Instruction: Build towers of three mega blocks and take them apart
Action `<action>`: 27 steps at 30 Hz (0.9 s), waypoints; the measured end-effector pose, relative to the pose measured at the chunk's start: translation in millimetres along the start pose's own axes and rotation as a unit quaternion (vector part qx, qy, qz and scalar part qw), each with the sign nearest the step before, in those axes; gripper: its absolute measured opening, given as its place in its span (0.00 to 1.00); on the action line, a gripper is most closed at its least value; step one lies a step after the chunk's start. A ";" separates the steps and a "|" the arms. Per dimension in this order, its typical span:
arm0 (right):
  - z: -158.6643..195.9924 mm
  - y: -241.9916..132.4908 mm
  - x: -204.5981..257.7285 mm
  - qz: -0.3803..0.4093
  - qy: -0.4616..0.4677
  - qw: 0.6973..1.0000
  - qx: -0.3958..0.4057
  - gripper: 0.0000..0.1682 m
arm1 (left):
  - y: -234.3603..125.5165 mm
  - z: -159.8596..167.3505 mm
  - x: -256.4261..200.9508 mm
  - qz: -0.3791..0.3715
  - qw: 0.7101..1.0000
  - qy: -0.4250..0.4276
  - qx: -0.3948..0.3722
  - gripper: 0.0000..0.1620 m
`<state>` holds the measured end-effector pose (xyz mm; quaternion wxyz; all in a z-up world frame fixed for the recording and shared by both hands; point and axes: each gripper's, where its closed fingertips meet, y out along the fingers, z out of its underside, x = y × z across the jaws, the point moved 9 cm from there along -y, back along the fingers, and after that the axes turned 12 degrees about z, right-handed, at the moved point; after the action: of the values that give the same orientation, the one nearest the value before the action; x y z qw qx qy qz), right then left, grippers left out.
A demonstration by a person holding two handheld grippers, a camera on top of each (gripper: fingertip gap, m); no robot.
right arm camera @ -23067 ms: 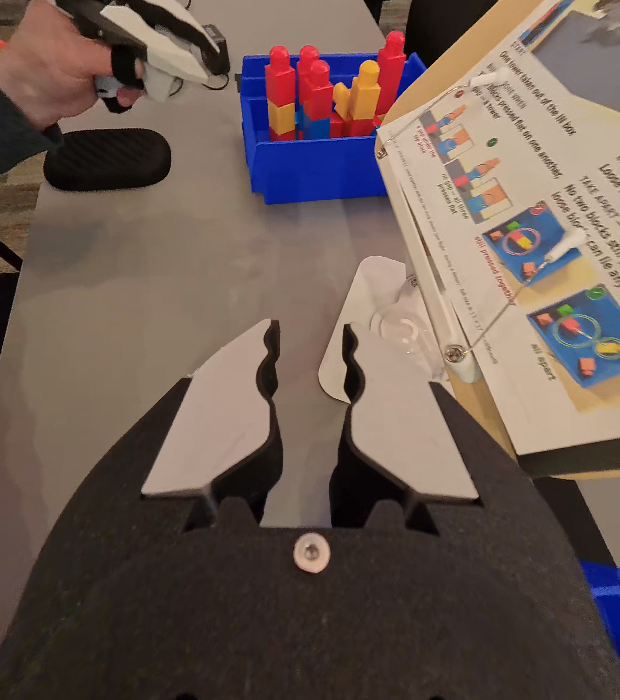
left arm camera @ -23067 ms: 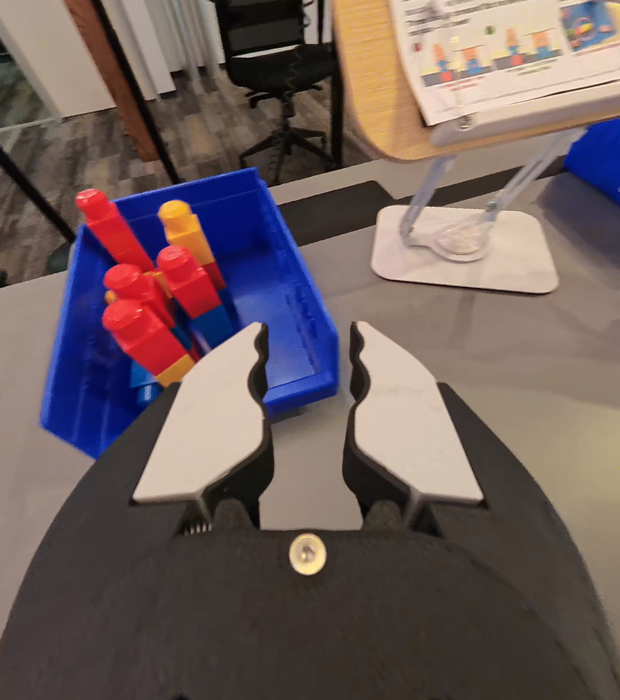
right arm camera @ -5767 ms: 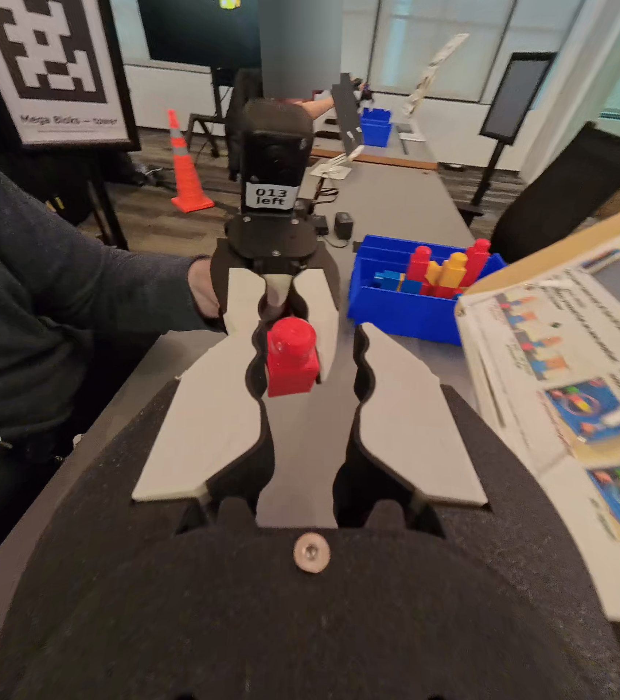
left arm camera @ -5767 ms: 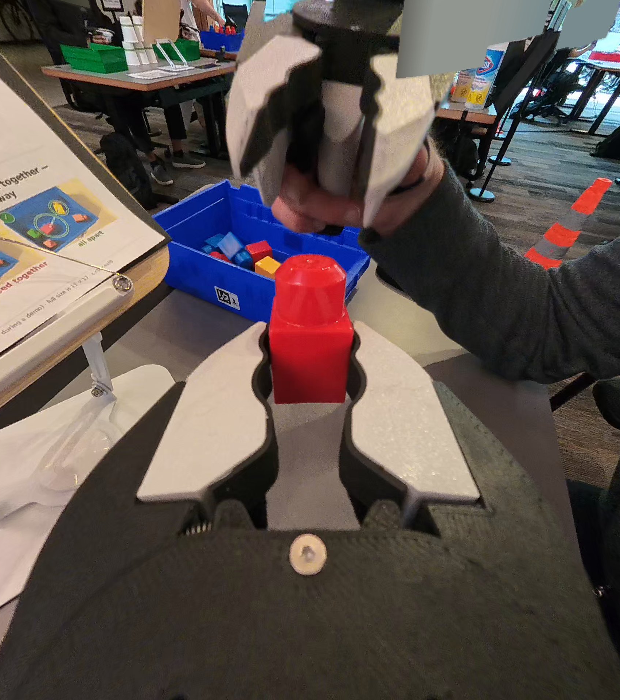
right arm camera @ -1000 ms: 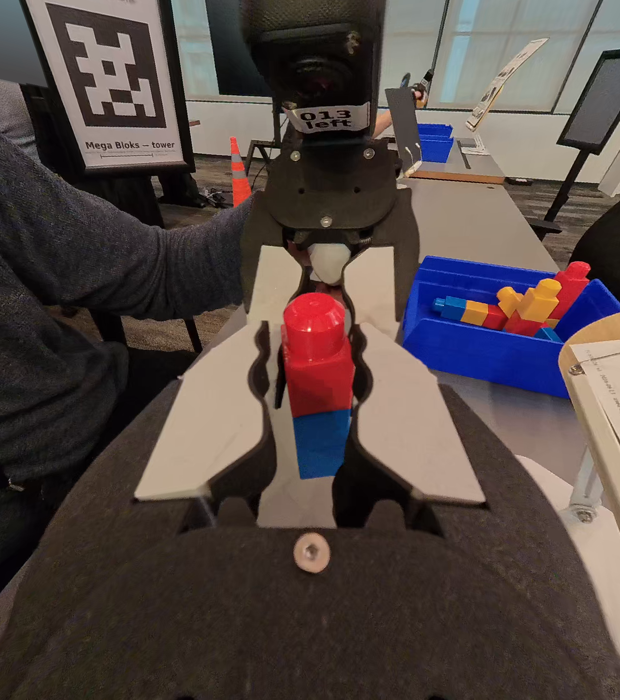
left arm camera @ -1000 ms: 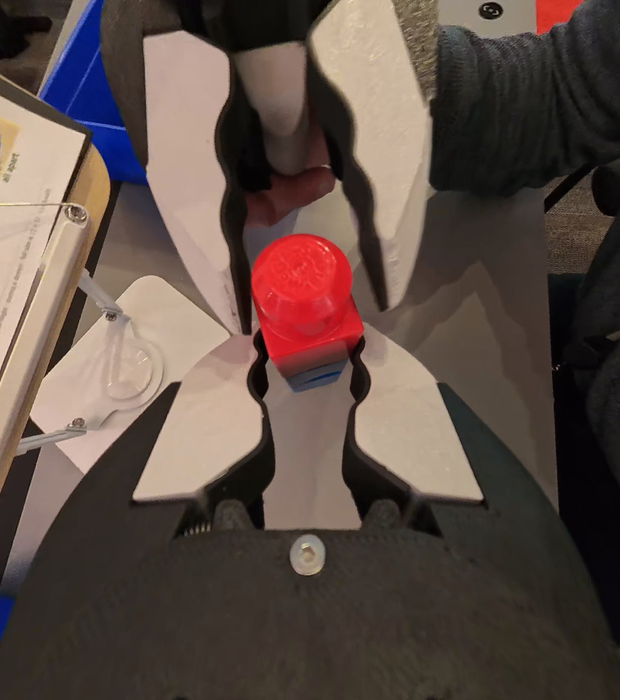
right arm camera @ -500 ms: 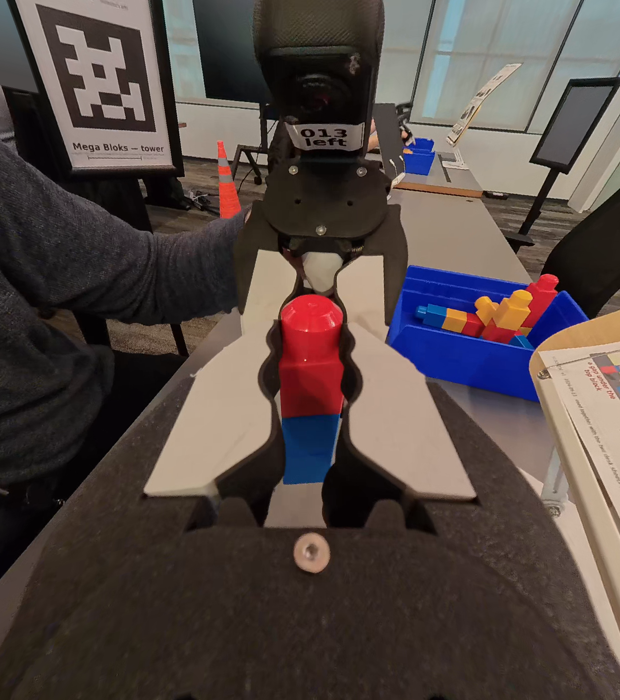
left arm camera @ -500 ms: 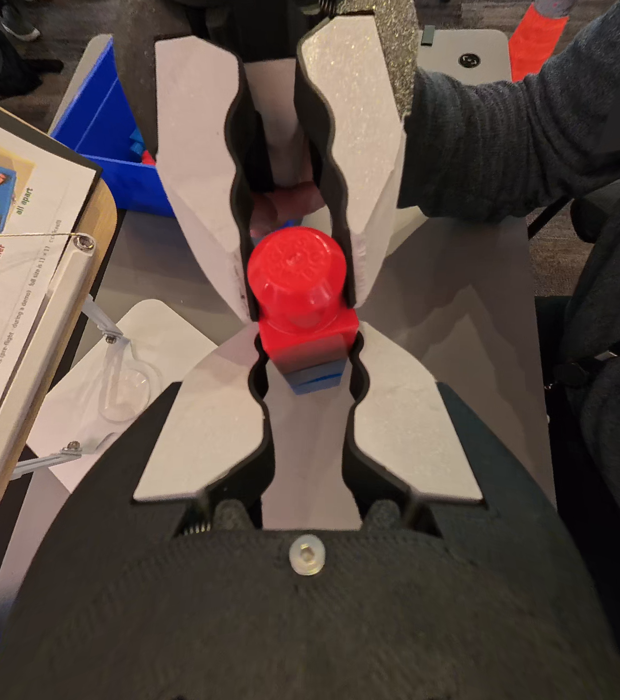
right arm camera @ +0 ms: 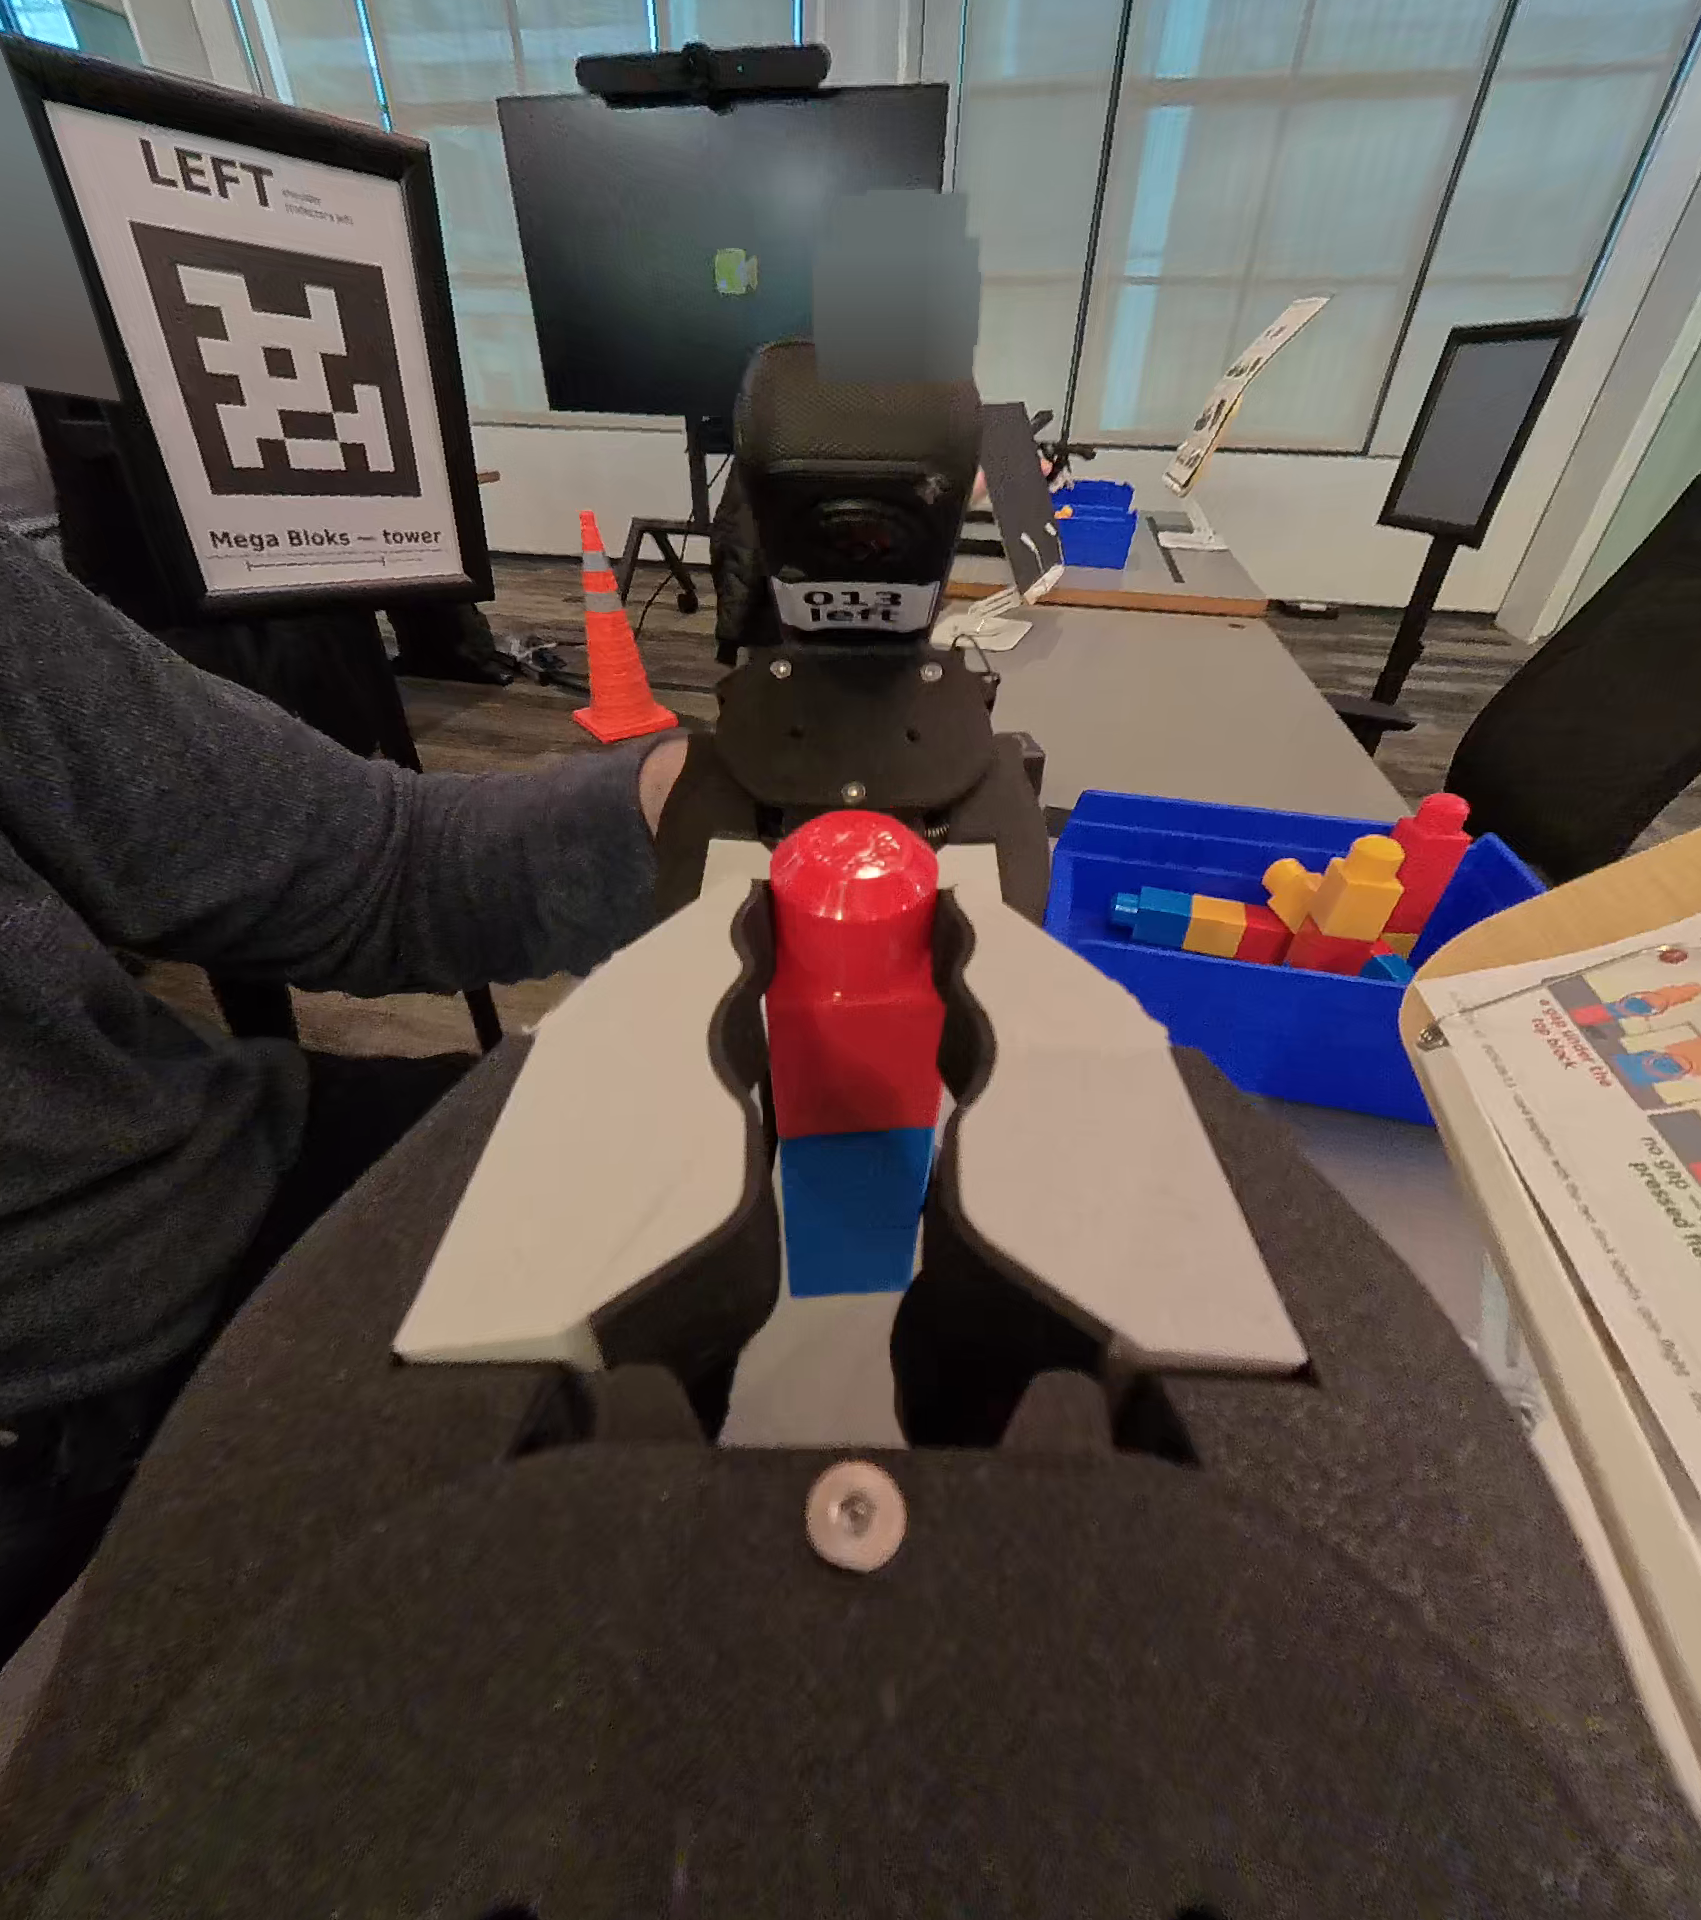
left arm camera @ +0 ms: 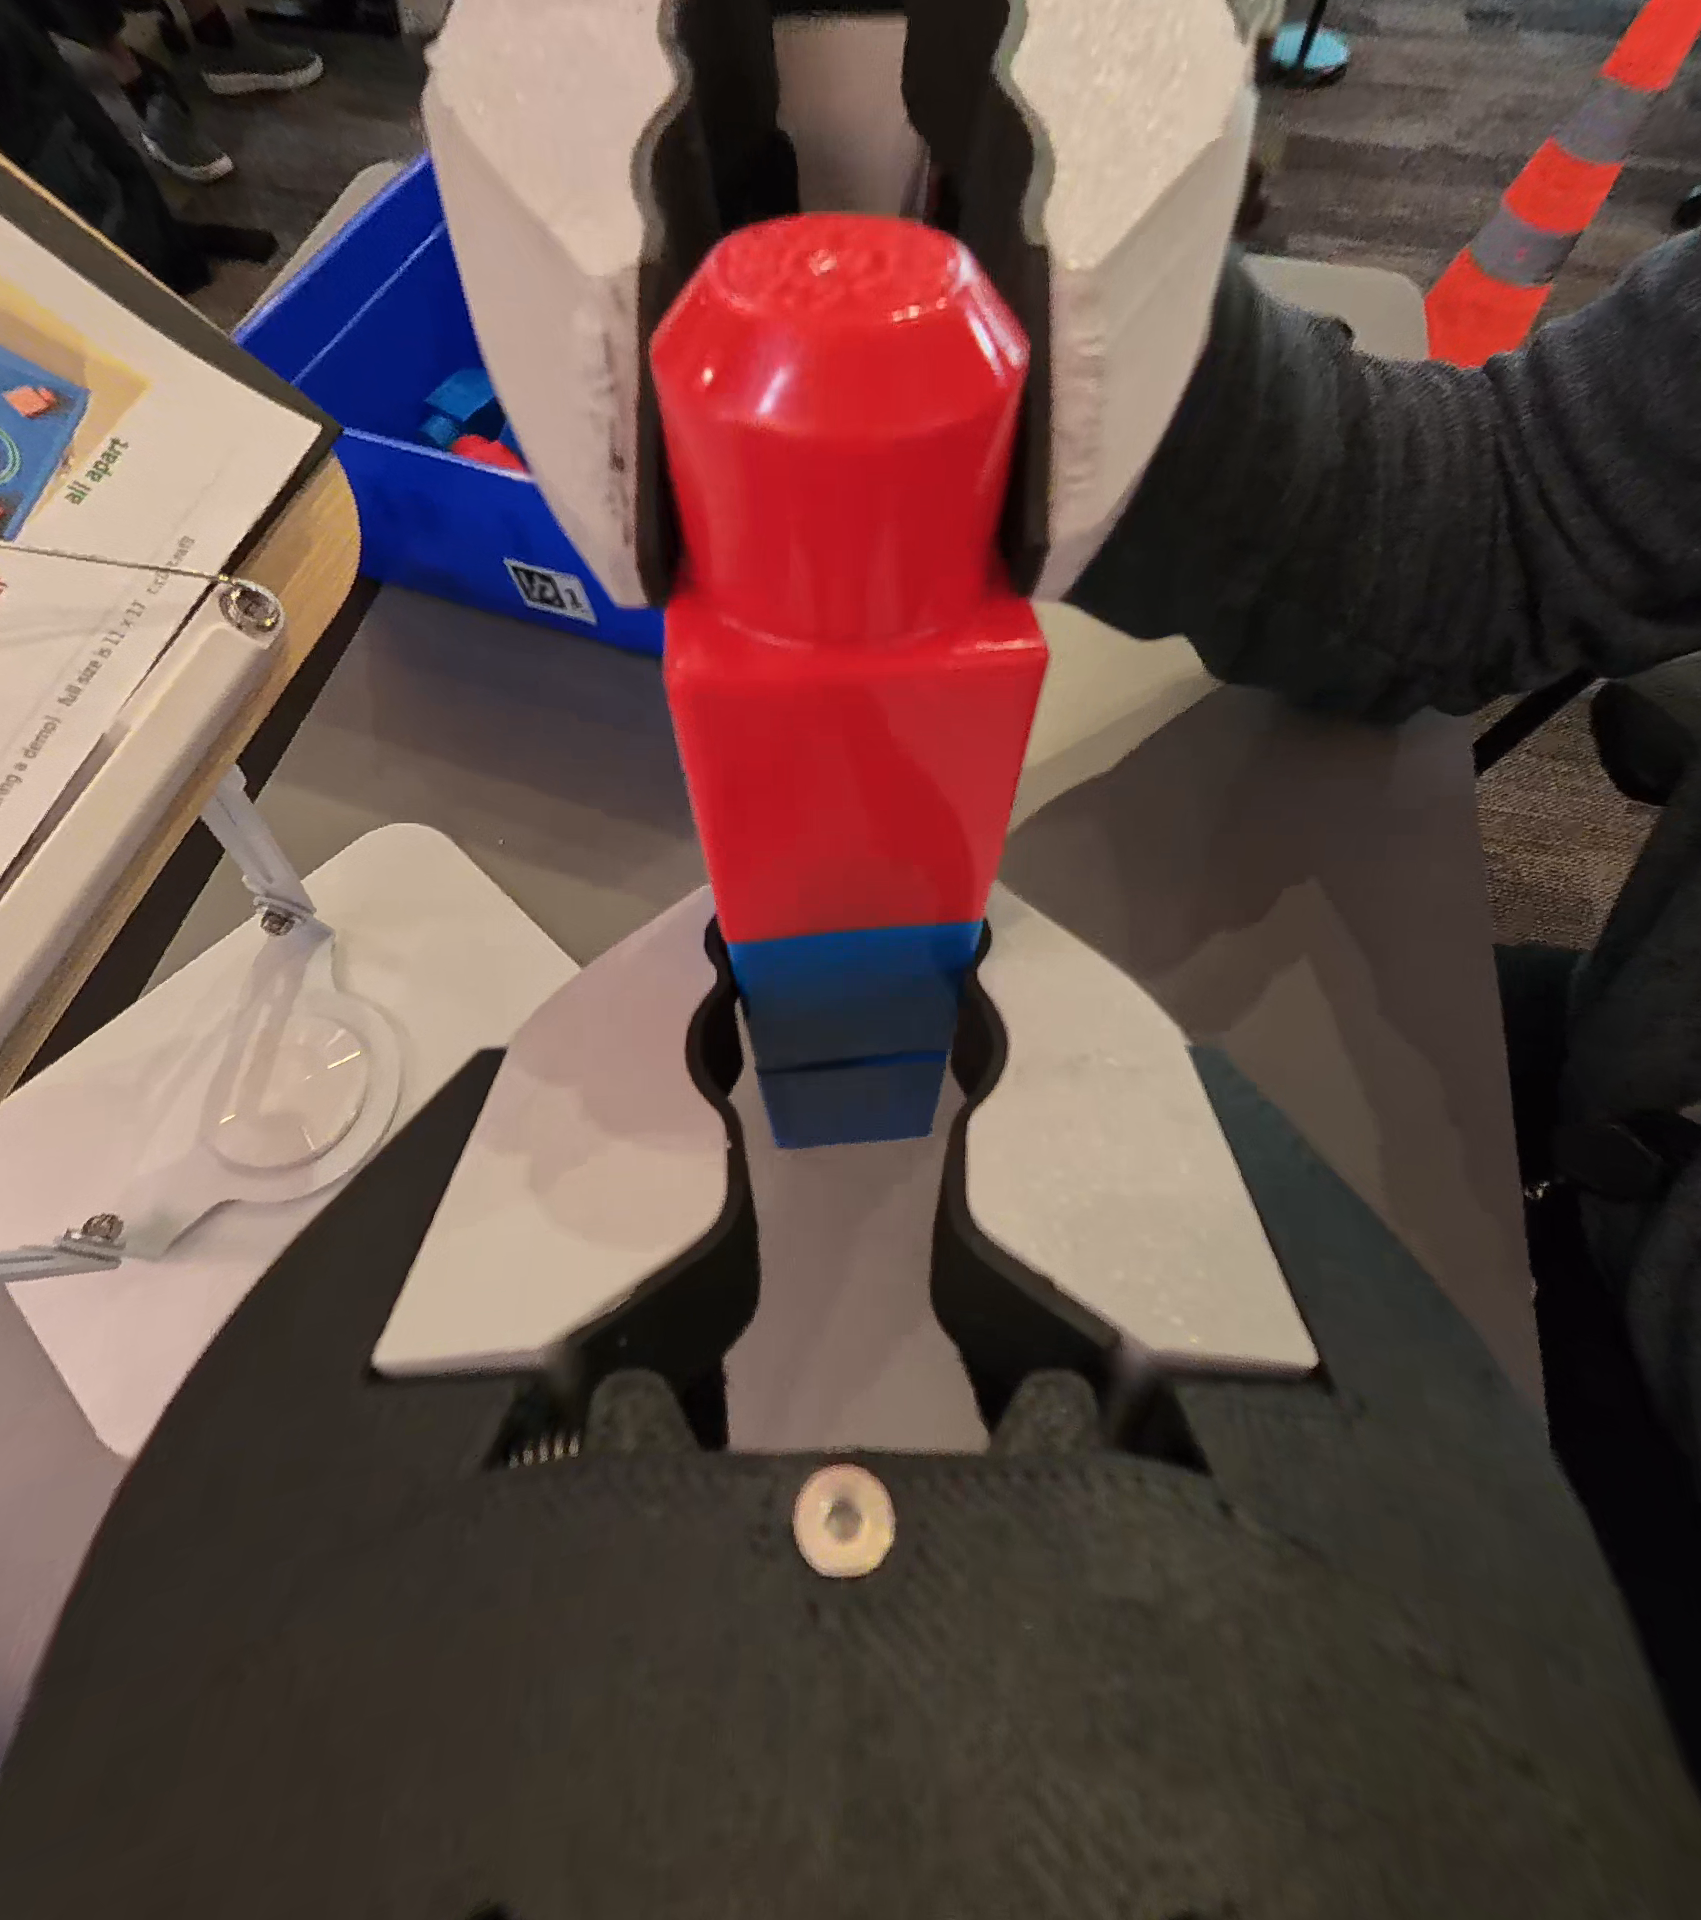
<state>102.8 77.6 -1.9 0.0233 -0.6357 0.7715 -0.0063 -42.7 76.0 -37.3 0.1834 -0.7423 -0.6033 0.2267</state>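
Tower (left arm camera: pixel 851 727): red block (right arm camera: pixel 851 997) pressed on two blue blocks (left arm camera: pixel 846 1039) (seam visible in the left wrist view), held upright above the table (left arm camera: pixel 472 727).
Left gripper (left arm camera: pixel 844 1023): clenched on the blue blocks.
Right gripper (right arm camera: pixel 851 997): clenched on the red block.
Bin (right arm camera: pixel 1272 1023): blue, at the table's far edge in the right wrist view, holding assembled towers.
Instruction sheet (right arm camera: pixel 1656 1122): on a tilted stand.
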 end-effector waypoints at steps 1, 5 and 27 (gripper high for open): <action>0.6 -0.7 -0.5 0.002 -0.003 1.000 0.011 0.19 | 1.0 0.5 -0.4 0.000 1.000 0.000 0.013 0.23; 2.6 -1.2 2.0 0.006 -0.026 0.998 0.054 0.27 | 6.7 -0.3 -3.7 -0.007 0.998 0.008 0.065 0.23; -23.6 -27.1 2.6 0.027 -0.016 0.999 -0.021 0.19 | 3.7 6.9 -6.3 -0.053 0.993 0.014 0.107 0.22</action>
<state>127.8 69.4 22.7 0.0223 -0.6152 0.7878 0.0207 -44.7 69.1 -44.3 0.2816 -0.6885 -0.6116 0.2695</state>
